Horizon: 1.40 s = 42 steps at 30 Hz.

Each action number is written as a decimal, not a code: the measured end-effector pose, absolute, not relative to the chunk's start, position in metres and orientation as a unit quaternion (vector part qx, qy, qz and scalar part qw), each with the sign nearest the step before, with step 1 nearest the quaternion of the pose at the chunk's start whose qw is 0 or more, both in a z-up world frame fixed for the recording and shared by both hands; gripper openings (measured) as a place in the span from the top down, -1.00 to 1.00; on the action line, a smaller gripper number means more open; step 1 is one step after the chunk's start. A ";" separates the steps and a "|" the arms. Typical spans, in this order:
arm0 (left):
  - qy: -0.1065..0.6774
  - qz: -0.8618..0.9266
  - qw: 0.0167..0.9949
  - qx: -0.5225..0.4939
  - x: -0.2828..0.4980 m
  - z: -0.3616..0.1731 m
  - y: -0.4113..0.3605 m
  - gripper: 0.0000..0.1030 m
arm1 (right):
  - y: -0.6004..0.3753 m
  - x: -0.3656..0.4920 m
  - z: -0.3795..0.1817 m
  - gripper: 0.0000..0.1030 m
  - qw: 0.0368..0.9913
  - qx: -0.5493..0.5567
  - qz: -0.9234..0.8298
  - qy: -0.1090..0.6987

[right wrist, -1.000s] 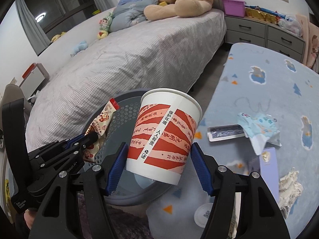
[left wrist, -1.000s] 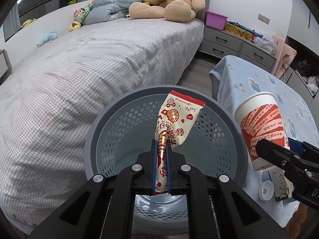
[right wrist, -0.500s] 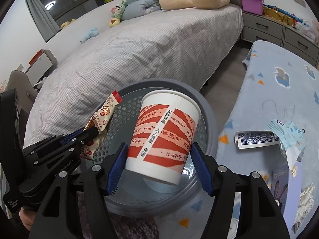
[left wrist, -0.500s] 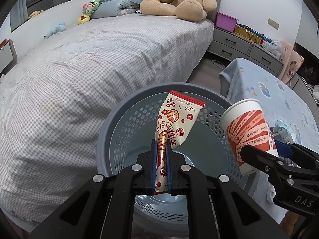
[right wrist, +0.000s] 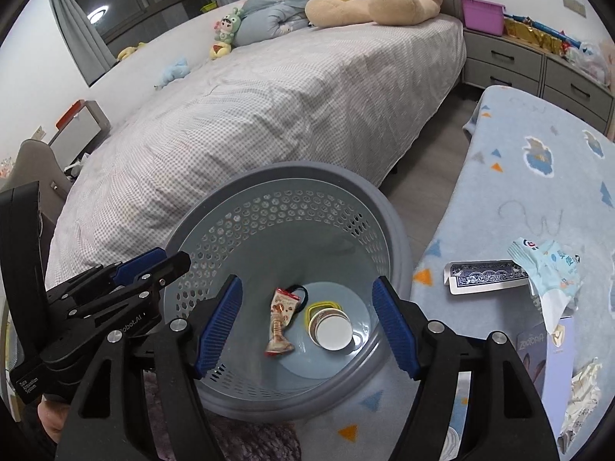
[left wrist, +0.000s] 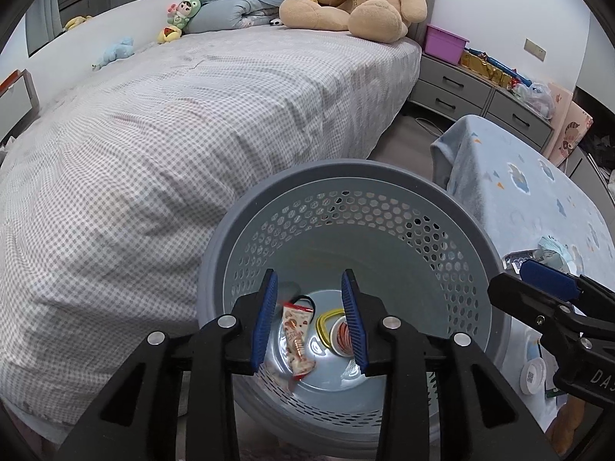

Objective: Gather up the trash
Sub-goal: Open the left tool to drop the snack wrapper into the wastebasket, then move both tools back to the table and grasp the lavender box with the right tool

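Below both my grippers sits the round grey perforated plastic bin. Only my right camera shows the blue patterned tablecloth's litter: a blue-backed card and a crumpled pale-blue wrapper, off to that gripper's right. The left gripper and right gripper have both just been opening and stand released, nothing between the jaws. The red-striped paper cup lies on the bin floor, its white base facing me. The red-and-white snack packet lies just left of it, long axis running away from me, red-sealed end farthest.
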<state>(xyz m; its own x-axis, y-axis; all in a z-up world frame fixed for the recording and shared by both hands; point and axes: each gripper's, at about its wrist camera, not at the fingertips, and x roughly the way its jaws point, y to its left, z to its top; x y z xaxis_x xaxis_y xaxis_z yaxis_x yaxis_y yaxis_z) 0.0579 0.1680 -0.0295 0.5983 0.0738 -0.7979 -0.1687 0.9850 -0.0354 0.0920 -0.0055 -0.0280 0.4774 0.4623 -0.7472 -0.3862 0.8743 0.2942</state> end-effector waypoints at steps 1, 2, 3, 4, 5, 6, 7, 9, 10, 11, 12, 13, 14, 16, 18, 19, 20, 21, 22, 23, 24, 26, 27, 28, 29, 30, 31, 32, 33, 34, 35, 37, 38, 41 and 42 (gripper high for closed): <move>0.442 0.068 0.893 -0.053 0.058 -0.029 0.168 0.28 | -0.006 0.092 -0.028 -0.35 0.859 0.043 0.246 0.447; 0.442 0.069 0.893 -0.053 0.058 -0.029 0.168 0.26 | -0.007 0.092 -0.029 -0.36 0.859 0.045 0.245 0.447; 0.441 0.070 0.893 -0.053 0.057 -0.029 0.168 0.24 | -0.008 0.092 -0.029 -0.37 0.859 0.046 0.244 0.447; 0.441 0.070 0.893 -0.053 0.057 -0.029 0.168 0.23 | -0.008 0.092 -0.029 -0.37 0.860 0.047 0.242 0.448; 0.441 0.071 0.893 -0.053 0.057 -0.029 0.167 0.22 | -0.008 0.092 -0.029 -0.37 0.859 0.048 0.242 0.448; 0.441 0.071 0.893 -0.053 0.058 -0.029 0.168 0.21 | -0.009 0.091 -0.029 -0.38 0.859 0.048 0.241 0.448; 0.441 0.071 0.893 -0.053 0.057 -0.029 0.167 0.19 | -0.009 0.091 -0.029 -0.38 0.860 0.048 0.240 0.448; 0.440 0.072 0.894 -0.052 0.057 -0.029 0.167 0.15 | -0.010 0.089 -0.028 -0.39 0.862 0.046 0.238 0.446; 0.439 0.073 0.894 -0.050 0.057 -0.028 0.167 0.12 | -0.011 0.088 -0.028 -0.41 0.863 0.045 0.237 0.444; 0.438 0.074 0.894 -0.049 0.057 -0.028 0.167 0.10 | -0.012 0.087 -0.027 -0.42 0.864 0.045 0.236 0.443; 0.438 0.075 0.895 -0.047 0.057 -0.028 0.166 0.08 | -0.013 0.086 -0.027 -0.44 0.864 0.046 0.235 0.442; 0.437 0.074 0.895 -0.047 0.056 -0.027 0.166 0.06 | -0.013 0.085 -0.026 -0.46 0.865 0.046 0.235 0.441; 0.437 0.074 0.895 -0.047 0.056 -0.027 0.165 0.06 | -0.015 0.084 -0.025 -0.46 0.866 0.046 0.234 0.440; 0.435 0.075 0.896 -0.045 0.055 -0.027 0.164 0.02 | -0.016 0.082 -0.023 -0.48 0.867 0.047 0.232 0.438; 0.433 0.076 0.897 -0.044 0.054 -0.025 0.163 -0.01 | -0.019 0.078 -0.021 -0.51 0.870 0.048 0.229 0.434; 0.433 0.076 0.897 -0.043 0.054 -0.025 0.162 -0.04 | -0.021 0.076 -0.020 -0.52 0.871 0.048 0.228 0.432; 0.431 0.075 0.898 -0.043 0.053 -0.023 0.161 -0.05 | -0.022 0.074 -0.019 -0.52 0.873 0.049 0.226 0.430; 0.430 0.075 0.899 -0.043 0.052 -0.022 0.160 -0.07 | -0.023 0.072 -0.018 -0.52 0.873 0.049 0.225 0.429; 0.429 0.075 0.899 -0.042 0.051 -0.021 0.159 -0.08 | -0.025 0.070 -0.017 -0.53 0.874 0.049 0.223 0.428; 0.428 0.074 0.900 -0.042 0.050 -0.020 0.158 -0.09 | -0.027 0.067 -0.015 -0.53 0.876 0.049 0.221 0.426; 0.427 0.074 0.900 -0.042 0.049 -0.019 0.157 -0.10 | -0.029 0.064 -0.014 -0.55 0.878 0.049 0.218 0.424; 0.424 0.068 0.902 -0.041 0.047 -0.016 0.154 -0.11 | -0.034 0.059 -0.012 -0.58 0.881 0.051 0.213 0.420; 0.424 0.063 0.903 -0.042 0.046 -0.014 0.153 -0.12 | -0.037 0.056 -0.011 -0.59 0.882 0.052 0.211 0.418; 0.423 0.059 0.903 -0.043 0.045 -0.013 0.152 -0.12 | -0.041 0.053 -0.009 -0.59 0.884 0.054 0.208 0.415; 0.422 0.055 0.904 -0.042 0.044 -0.011 0.149 -0.12 | -0.044 0.051 -0.008 -0.59 0.885 0.055 0.205 0.414; 0.421 0.054 0.905 -0.041 0.043 -0.010 0.147 -0.13 | -0.048 0.048 -0.006 -0.60 0.887 0.056 0.202 0.412; 0.419 0.052 0.906 -0.040 0.041 -0.009 0.144 -0.14 | -0.052 0.045 -0.005 -0.60 0.888 0.056 0.199 0.410; 0.418 0.049 0.906 -0.039 0.038 -0.007 0.140 -0.15 | -0.058 0.042 -0.003 -0.61 0.890 0.058 0.194 0.408; 0.417 0.046 0.907 -0.039 0.037 -0.007 0.138 -0.15 | -0.062 0.039 -0.003 -0.62 0.891 0.060 0.191 0.407; 0.417 0.042 0.907 -0.039 0.035 -0.006 0.134 -0.16 | -0.067 0.036 -0.002 -0.63 0.893 0.062 0.187 0.405; 0.417 0.040 0.907 -0.038 0.034 -0.006 0.131 -0.16 | -0.073 0.033 -0.001 -0.63 0.894 0.064 0.181 0.405; 0.418 0.033 0.907 -0.035 0.030 -0.006 0.122 -0.16 | -0.087 0.026 0.000 -0.64 0.897 0.067 0.168 0.403; 0.419 0.028 0.907 -0.033 0.028 -0.006 0.116 -0.16 | -0.093 0.022 0.000 -0.64 0.899 0.068 0.162 0.402; 0.419 0.018 0.907 -0.029 0.023 -0.006 0.102 -0.16 | -0.116 0.010 -0.003 -0.70 0.903 0.063 0.134 0.402; 0.419 0.013 0.907 -0.029 0.021 -0.007 0.095 -0.16 | -0.122 0.007 -0.004 -0.72 0.905 0.063 0.125 0.403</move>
<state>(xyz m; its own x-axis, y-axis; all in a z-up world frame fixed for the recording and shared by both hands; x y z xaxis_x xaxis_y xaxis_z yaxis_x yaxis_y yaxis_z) 0.0206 0.0954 -0.0066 0.6485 -0.0007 -0.7612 -0.0475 0.9980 -0.0413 0.0067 -0.1224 -0.0039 0.6444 0.2776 -0.7125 -0.1762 0.9606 0.2149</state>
